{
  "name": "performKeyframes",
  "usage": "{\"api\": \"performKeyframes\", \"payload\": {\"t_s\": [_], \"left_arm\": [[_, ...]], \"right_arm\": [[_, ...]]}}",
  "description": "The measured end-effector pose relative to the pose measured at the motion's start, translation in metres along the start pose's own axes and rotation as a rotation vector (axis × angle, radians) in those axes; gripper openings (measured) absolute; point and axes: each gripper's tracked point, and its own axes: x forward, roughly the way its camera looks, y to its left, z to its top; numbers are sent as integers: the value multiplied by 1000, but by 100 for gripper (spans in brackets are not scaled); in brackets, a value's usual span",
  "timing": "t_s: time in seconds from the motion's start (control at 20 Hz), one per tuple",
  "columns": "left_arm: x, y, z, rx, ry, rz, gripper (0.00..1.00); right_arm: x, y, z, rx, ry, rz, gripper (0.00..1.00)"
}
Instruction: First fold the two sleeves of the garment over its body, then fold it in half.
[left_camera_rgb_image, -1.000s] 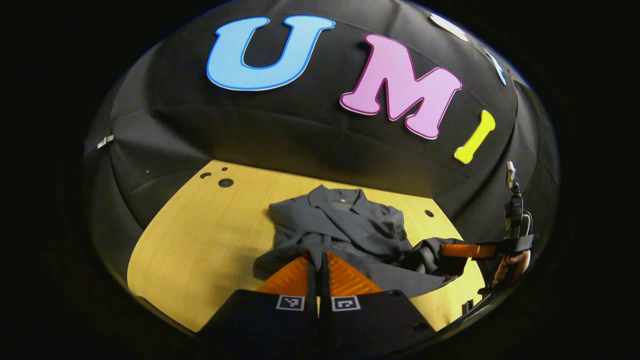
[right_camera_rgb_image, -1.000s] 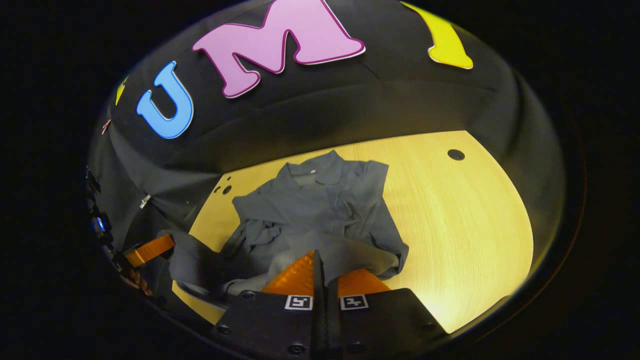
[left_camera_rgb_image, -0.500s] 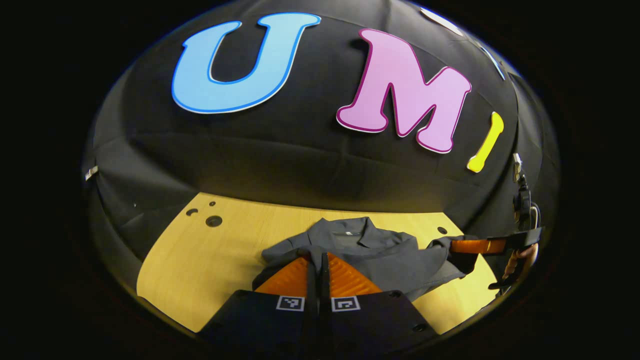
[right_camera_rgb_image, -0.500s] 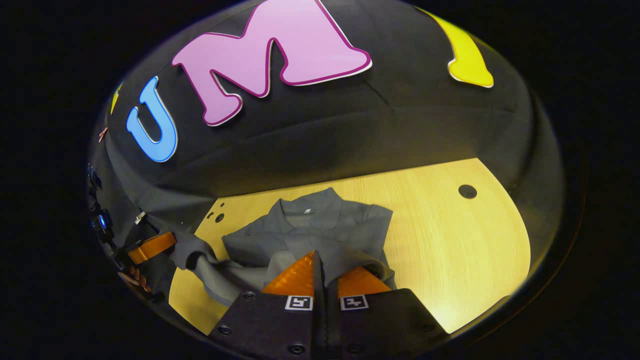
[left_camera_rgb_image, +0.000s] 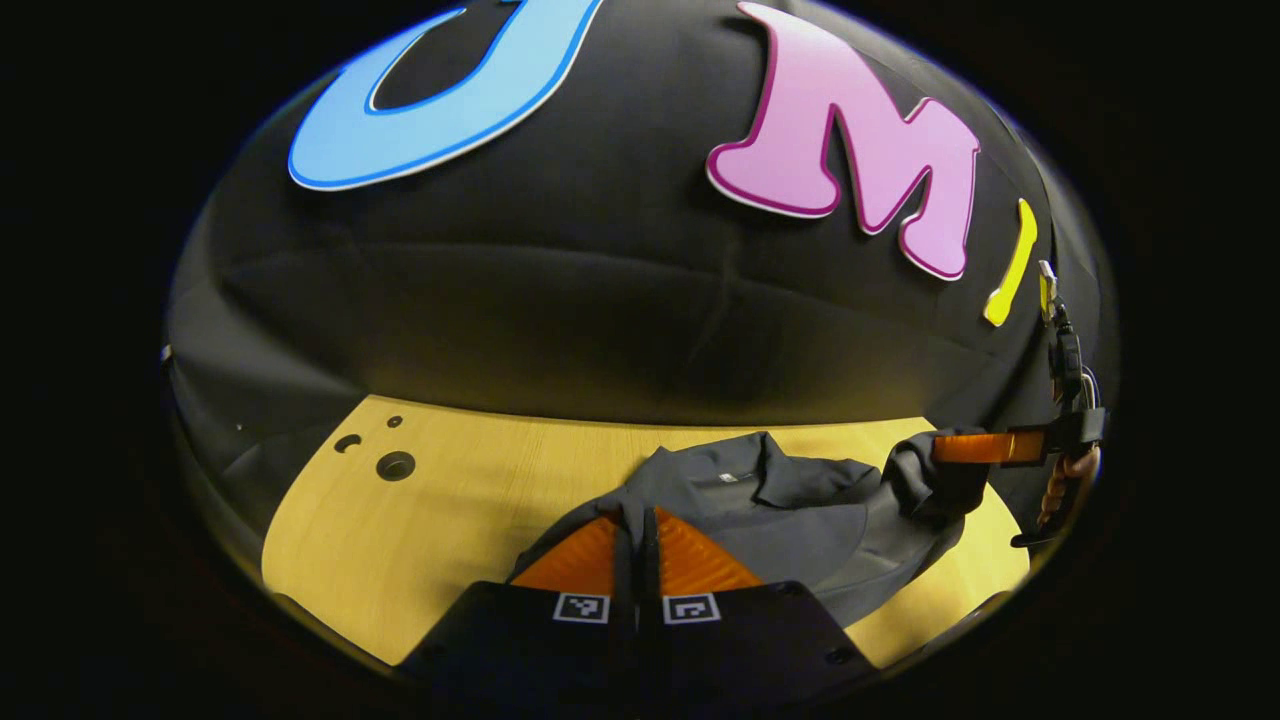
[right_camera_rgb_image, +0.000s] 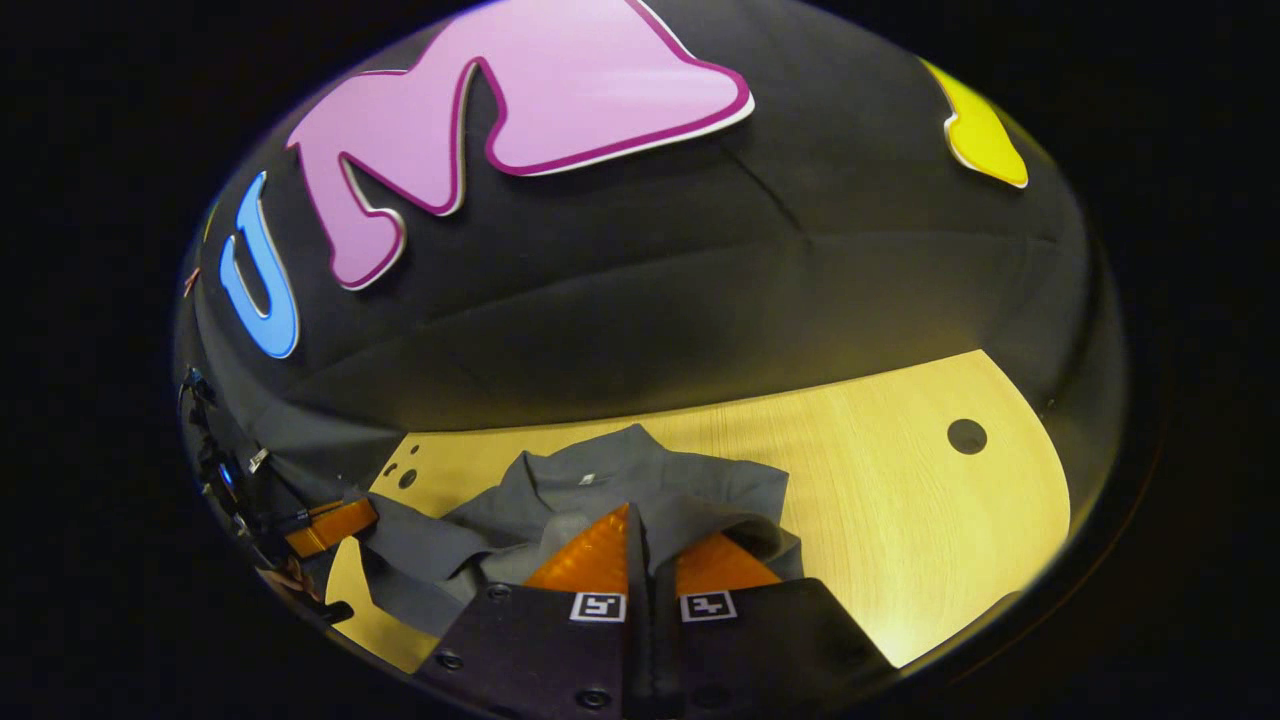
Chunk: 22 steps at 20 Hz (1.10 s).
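A dark grey collared garment (left_camera_rgb_image: 790, 505) lies on the yellow wooden table (left_camera_rgb_image: 450, 520), collar toward the booth wall. My left gripper (left_camera_rgb_image: 638, 512) is shut on a grey edge of it, lifted over the body. In the same view my right gripper (left_camera_rgb_image: 942, 448) pinches another bunched part of the cloth at the far right. The right gripper view has the garment (right_camera_rgb_image: 690, 490) with its collar just ahead, and my right gripper (right_camera_rgb_image: 640, 512) shut on a raised fold. My left gripper (right_camera_rgb_image: 368, 512) holds cloth at the left there. The lifted cloth hides the lower body and sleeves.
Round holes (left_camera_rgb_image: 395, 465) mark the table's far left corner, and one hole (right_camera_rgb_image: 966, 436) sits on bare wood (right_camera_rgb_image: 900, 520) to the right of the garment. A hand (left_camera_rgb_image: 1060, 490) holds the right gripper. The black wall stands close behind the collar.
Both grippers have moved forward toward the collar with the held edge, drawing it over the garment's body. The wall is closer and less of the garment's body shows.
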Motion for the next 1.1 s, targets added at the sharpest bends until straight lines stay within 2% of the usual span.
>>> {"api": "performKeyframes", "payload": {"t_s": [0.1, 0.2, 0.25, 0.3, 0.4, 0.45, 0.55, 0.65, 0.7, 0.75, 0.9, 1.1], "left_arm": [[16, 9, -2, -57, 2, 19, 6], [27, 25, -6, -73, 21, 69, 10], [29, 27, -7, -66, 29, 78, 17], [28, 26, -7, -56, 31, 85, 27], [22, 28, 0, -27, 19, 116, 55], [20, 31, 4, -11, 9, 132, 69], [-4, 26, 23, 0, -25, 149, 97], [-24, 22, 35, -1, -52, 146, 96], [-36, 20, 42, -1, -67, 144, 92], [-50, 20, 50, -2, -85, 146, 96], [-90, 15, 69, -16, -145, 142, 96], [-156, 16, 78, 80, -210, 175, 96]], "right_arm": [[16, -7, -3, 27, 18, -19, 5], [25, -15, -1, 105, 31, -35, 7], [29, -17, 2, 148, 30, -36, 27], [28, -19, 3, 188, 34, -38, 43], [25, -22, 8, 225, 24, -40, 74], [22, -26, 11, 215, 9, -50, 75], [-1, -31, 13, 168, -14, -72, 99], [-19, -29, 12, 133, -34, -85, 98], [-28, -29, 13, 115, -49, -95, 99], [-38, -30, 14, 96, -64, -106, 99], [-76, -22, 16, 43, -106, -129, 98], [-133, -8, 25, 2, -198, -143, 98]]}}
